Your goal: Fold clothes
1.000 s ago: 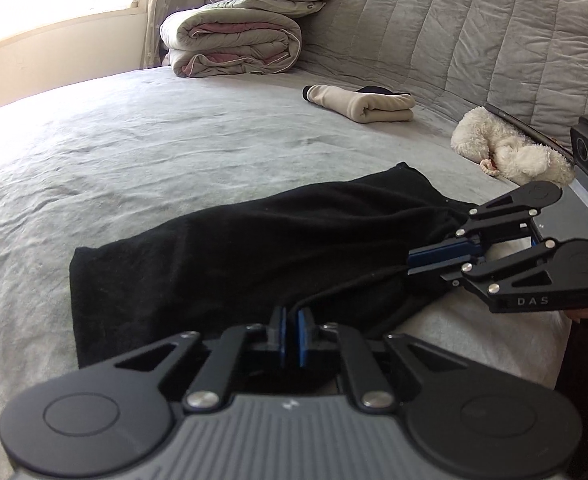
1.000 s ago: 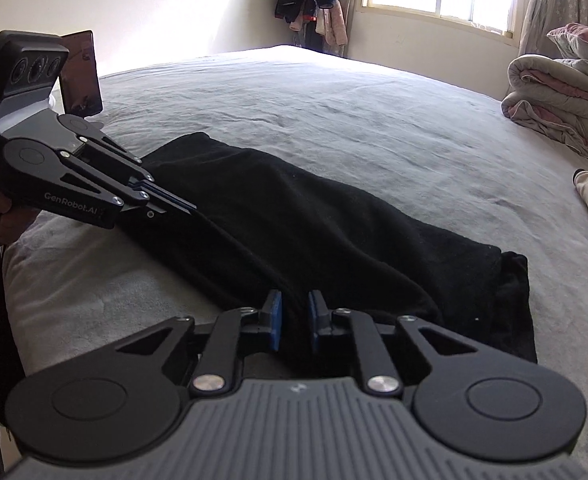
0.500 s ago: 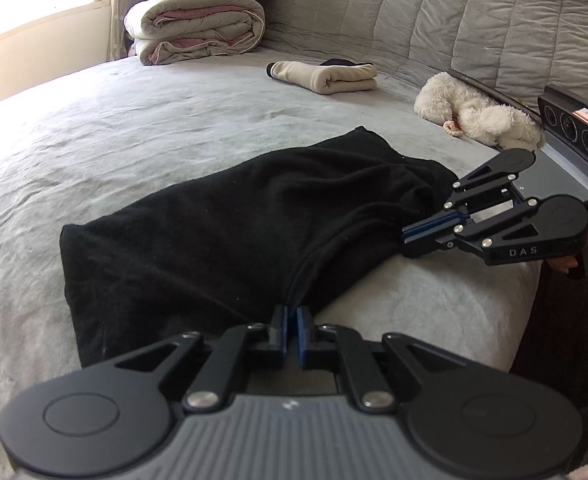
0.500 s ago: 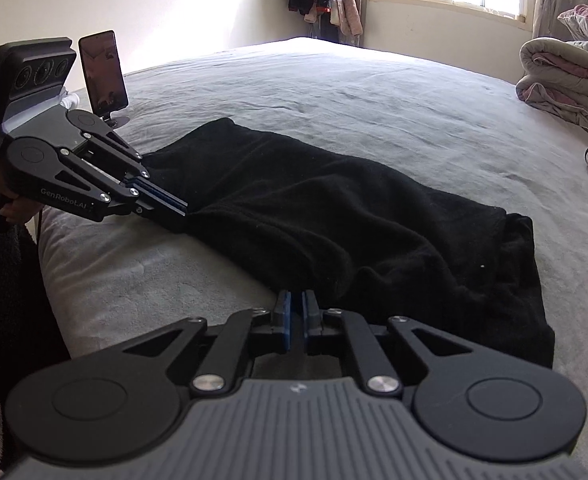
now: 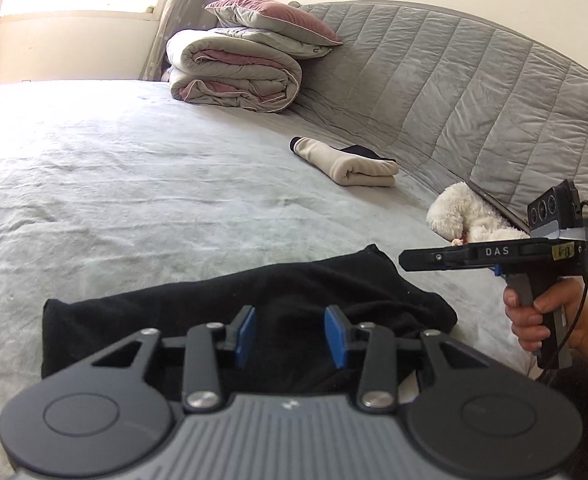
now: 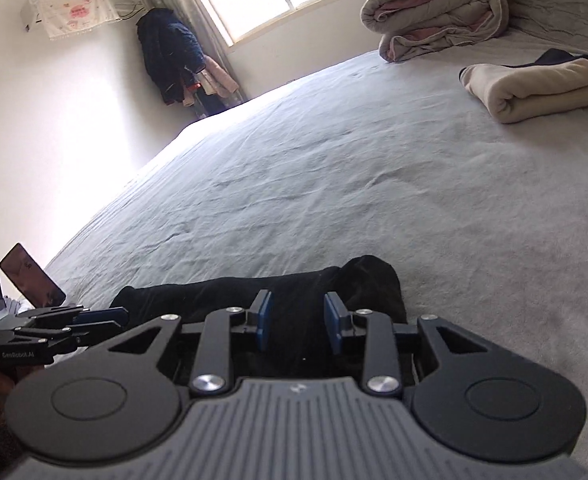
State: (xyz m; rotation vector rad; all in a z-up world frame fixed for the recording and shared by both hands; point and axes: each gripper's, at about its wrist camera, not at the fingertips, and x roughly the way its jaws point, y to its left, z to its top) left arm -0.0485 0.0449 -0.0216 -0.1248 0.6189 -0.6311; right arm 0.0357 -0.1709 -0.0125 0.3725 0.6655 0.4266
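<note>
A black garment (image 5: pixel 254 312) is seen lying folded lengthwise on a grey bed (image 5: pixel 134 184), close to its near edge. Half a second ago the garment's near edge was pinched in both sets of jaws; now it has been let go, and both are opening with nothing pressed between the blue pads. The release suggests one fold is judged finished and the cloth is left to settle before the next fold.

The left gripper (image 5: pixel 290 334) is held just above the near side of the garment, jaws part open, black cloth visible behind the gap. The right gripper (image 6: pixel 297 328) has been drawn back and rolled level; its jaws, also part open, are poised over the garment's right end. A folded cream garment (image 5: pixel 354 166) is seen far off near the headboard.
</note>
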